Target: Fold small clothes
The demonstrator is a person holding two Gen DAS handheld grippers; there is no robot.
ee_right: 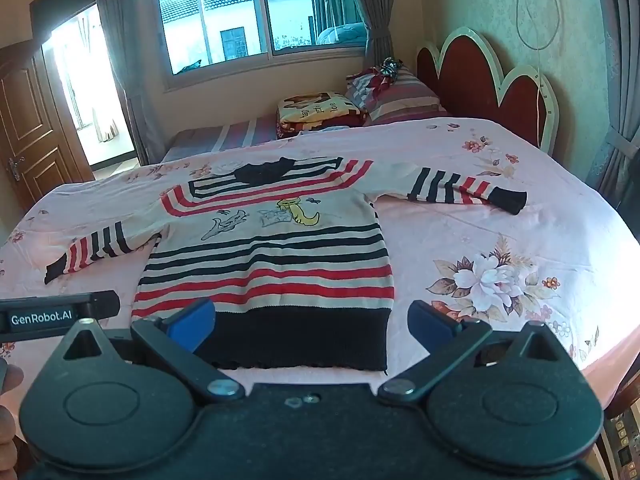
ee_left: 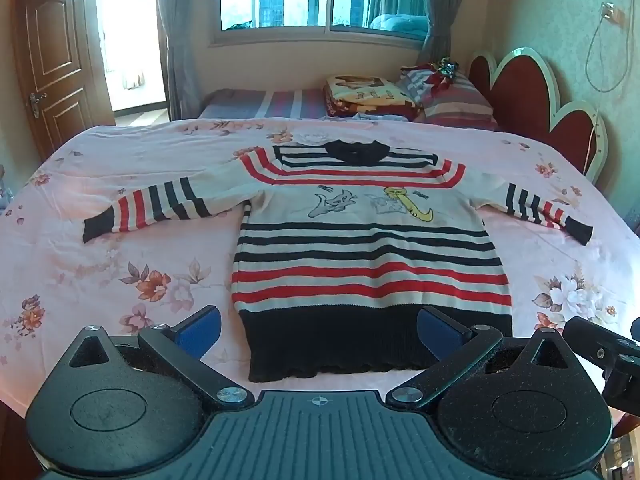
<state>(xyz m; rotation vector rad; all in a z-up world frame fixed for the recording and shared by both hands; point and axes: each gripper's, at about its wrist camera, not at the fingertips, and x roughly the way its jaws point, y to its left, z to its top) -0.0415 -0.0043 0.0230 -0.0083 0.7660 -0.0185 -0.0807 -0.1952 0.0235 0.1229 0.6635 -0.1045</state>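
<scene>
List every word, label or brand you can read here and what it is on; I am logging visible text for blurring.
"GenRobot.AI": white letters on the black bar of the left gripper, seen in the right wrist view.
Folded blanket by the pillows: dark lettering, too blurred to read.
Striped sweater: cartoon cats only, with no readable words.
</scene>
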